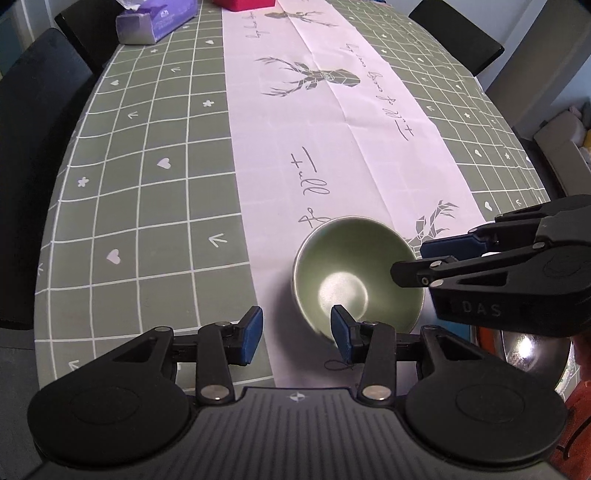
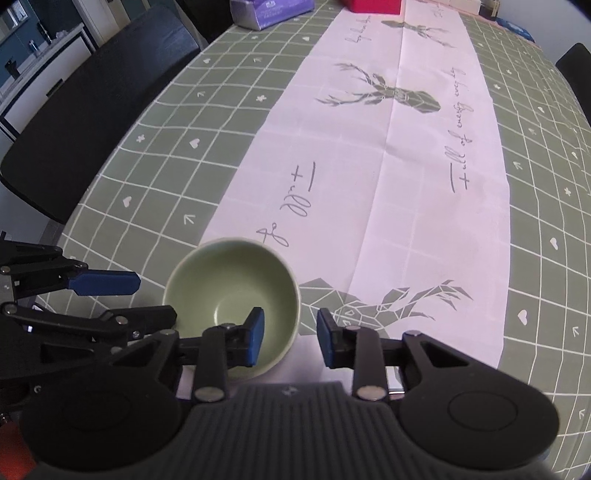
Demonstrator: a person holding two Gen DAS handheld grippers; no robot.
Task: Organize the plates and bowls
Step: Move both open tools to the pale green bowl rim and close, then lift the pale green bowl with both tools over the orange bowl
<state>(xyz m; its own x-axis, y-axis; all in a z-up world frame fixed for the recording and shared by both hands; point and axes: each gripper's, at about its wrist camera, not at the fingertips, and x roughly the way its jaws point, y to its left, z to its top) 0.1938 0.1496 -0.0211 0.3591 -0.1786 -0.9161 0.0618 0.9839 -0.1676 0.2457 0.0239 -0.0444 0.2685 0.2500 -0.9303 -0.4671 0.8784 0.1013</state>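
Observation:
A pale green bowl (image 1: 356,273) (image 2: 232,306) stands upright and empty on the white table runner (image 1: 295,147) near the table's front edge. My left gripper (image 1: 297,334) is open; its right pad reaches over the bowl's near rim, its left pad is outside. My right gripper (image 2: 290,338) is open; its left pad sits over the bowl's near right rim, its right pad is outside. In the left wrist view the right gripper (image 1: 410,258) comes in from the right over the bowl's rim. In the right wrist view the left gripper (image 2: 155,299) lies at the bowl's left.
The table has a green checked cloth (image 1: 147,184). A purple tissue box (image 1: 155,18) and a red box (image 1: 245,4) stand at the far end. A shiny metal bowl (image 1: 532,350) sits at the near right. Black chairs (image 2: 96,103) line the table's sides.

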